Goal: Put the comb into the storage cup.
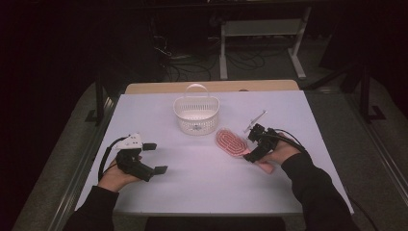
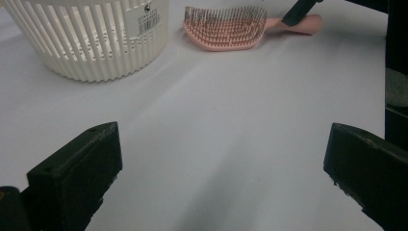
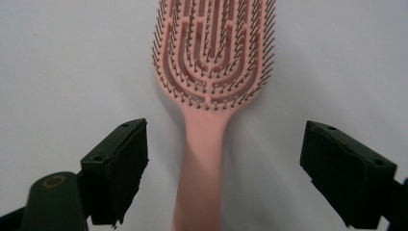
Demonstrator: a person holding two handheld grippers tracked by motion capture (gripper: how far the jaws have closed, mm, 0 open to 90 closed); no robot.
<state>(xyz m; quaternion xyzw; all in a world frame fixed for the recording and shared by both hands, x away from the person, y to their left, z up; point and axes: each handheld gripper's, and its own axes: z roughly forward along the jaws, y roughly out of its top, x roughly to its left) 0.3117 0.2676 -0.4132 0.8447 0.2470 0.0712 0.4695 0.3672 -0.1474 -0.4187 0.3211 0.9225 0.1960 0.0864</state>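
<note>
A pink brush lies bristles-up on the white surface, near a basket. Its handle is straddled by the right gripper, jaws wide, untouching (left gripper idle, jaws wide). Closing comes next, probably.

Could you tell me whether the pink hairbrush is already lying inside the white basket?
No, the hairbrush lies bristles up on the table, beside the basket rather than in it.
</note>
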